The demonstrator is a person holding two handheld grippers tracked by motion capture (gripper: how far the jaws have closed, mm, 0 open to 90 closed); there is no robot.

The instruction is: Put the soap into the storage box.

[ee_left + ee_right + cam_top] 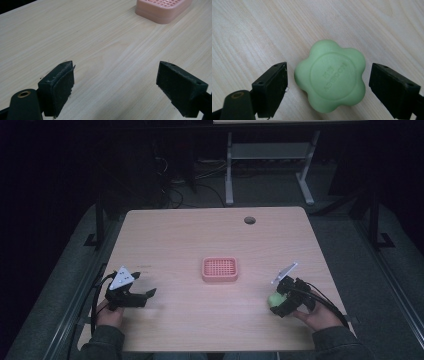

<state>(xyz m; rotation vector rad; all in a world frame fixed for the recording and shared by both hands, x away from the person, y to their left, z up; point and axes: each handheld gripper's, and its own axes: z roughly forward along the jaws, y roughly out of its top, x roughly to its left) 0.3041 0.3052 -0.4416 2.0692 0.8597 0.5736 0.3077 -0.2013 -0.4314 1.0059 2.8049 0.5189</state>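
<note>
Now right claw [328, 85] wide, straddling green soap [330, 78]; left claw [116, 88] wide, over bare table [75, 37].

Light wood bench [180, 235], pale grain running across it, with a round cable hole [249, 220] near the far edge. Behind the bench there's a dark floor with a tangle of cables [172, 185] on the left side and the white metal legs of another table [270, 165] further back. Black frame posts [100, 220] stand on either side of the bench. Rest of the room is too dark to make out.
</note>
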